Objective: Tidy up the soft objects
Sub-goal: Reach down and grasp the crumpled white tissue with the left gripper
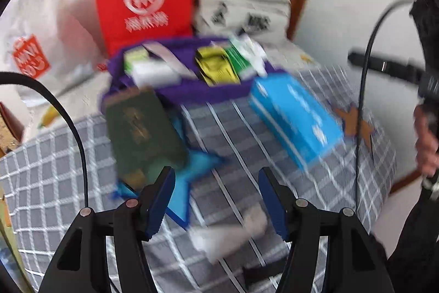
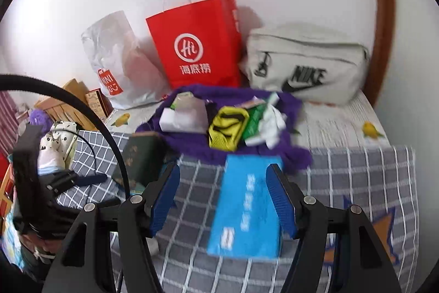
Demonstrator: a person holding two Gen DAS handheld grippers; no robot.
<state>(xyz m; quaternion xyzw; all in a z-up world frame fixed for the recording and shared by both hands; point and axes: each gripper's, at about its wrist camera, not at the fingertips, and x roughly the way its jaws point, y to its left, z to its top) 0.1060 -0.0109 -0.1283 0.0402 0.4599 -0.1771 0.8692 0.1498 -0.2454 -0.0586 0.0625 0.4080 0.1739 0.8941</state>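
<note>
A purple fuzzy cloth (image 1: pixel 192 92) (image 2: pixel 274 153) lies on the grey checked bedspread (image 1: pixel 68 155) with small packets on it: a yellow-green one (image 1: pixel 216 67) (image 2: pixel 227 128), green-white ones (image 1: pixel 241 56) (image 2: pixel 260 117) and white ones (image 2: pixel 183 117). A blue tissue pack (image 1: pixel 296 117) (image 2: pixel 247 208) lies in front of it, between the open jaws of my right gripper (image 2: pixel 222 197). A dark green box (image 1: pixel 142 133) (image 2: pixel 140 158) lies to the left, just ahead of my open, empty left gripper (image 1: pixel 216 199). A crumpled white tissue (image 1: pixel 227 232) lies between the left fingers.
A red paper bag (image 2: pixel 197 51), a clear plastic bag (image 2: pixel 115 59) and a white Nike pouch (image 2: pixel 304 67) stand against the wall behind. Wooden boxes (image 2: pixel 68 106) are at far left. Blue (image 1: pixel 189 183) and orange (image 2: pixel 384 232) star patches are on the bedspread.
</note>
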